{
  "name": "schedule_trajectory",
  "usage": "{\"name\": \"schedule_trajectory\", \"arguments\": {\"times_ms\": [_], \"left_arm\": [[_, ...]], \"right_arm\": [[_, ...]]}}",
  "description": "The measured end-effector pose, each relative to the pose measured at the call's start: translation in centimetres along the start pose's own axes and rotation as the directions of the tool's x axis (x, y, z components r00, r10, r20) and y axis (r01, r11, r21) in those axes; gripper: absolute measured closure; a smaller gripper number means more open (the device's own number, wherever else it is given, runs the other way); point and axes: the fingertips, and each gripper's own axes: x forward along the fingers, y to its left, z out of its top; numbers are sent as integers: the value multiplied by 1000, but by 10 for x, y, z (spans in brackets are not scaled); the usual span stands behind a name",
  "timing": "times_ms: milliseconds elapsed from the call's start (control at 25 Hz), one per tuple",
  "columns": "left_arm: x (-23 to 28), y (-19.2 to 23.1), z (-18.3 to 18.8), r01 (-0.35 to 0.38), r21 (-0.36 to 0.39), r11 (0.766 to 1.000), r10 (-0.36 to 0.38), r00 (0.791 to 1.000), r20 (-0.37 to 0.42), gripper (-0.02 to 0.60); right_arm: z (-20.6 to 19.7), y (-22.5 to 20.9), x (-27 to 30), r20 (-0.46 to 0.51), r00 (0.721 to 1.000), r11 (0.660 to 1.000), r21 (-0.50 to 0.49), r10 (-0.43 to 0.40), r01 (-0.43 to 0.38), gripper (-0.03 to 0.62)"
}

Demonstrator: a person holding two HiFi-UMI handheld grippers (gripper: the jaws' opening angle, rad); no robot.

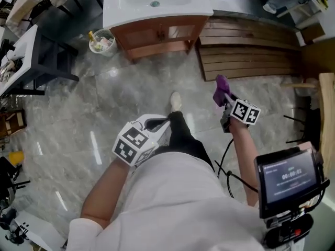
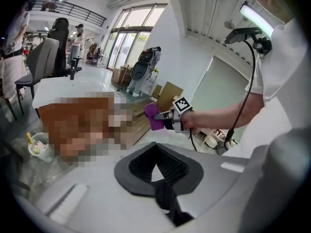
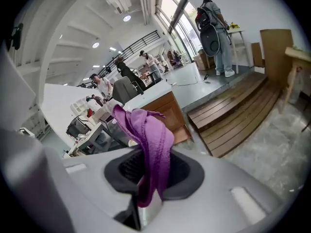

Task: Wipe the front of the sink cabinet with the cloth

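Note:
The sink cabinet (image 1: 157, 35) stands at the top of the head view, with a white basin top (image 1: 131, 4) and a brown wooden front. It is several steps away across the marble floor. My right gripper (image 1: 224, 102) is shut on a purple cloth (image 1: 222, 87), held out to the right of my leg. In the right gripper view the cloth (image 3: 151, 140) hangs from the shut jaws of that gripper (image 3: 146, 198), and the cabinet (image 3: 165, 110) shows behind it. My left gripper (image 1: 156, 124) stays low by my knee. Its jaws (image 2: 163, 191) look shut with nothing in them.
A small white bin (image 1: 102, 42) with bottles sits left of the cabinet. Slatted wooden decking (image 1: 248, 54) lies to the cabinet's right. A dark table with a white top (image 1: 23, 56) stands at the left. A screen device (image 1: 288, 179) hangs at my right side. People stand far off.

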Motion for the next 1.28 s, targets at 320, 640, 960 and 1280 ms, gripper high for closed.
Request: {"name": "schedule_trajectory", "arguments": {"times_ms": [320,640,960,1280], "left_arm": [[67,123,85,-67,-48,997,65,997,-47,575],[146,243,150,-109,-52,993,106,992,-69,575],[195,305,160,-64,-89,994,60,997,-52,575],[197,342,137,-39,-125,991,33,999,-43,575]], "right_arm": [[120,-80,175,-38,999,995,103,-13,16,513],[205,-153,344,-65,997,985,166,-47,57,513],[221,-200,451,-60,993,940,319,-105,119,513],[213,-168,511,-83,993,956,273,-86,105,513]]}}
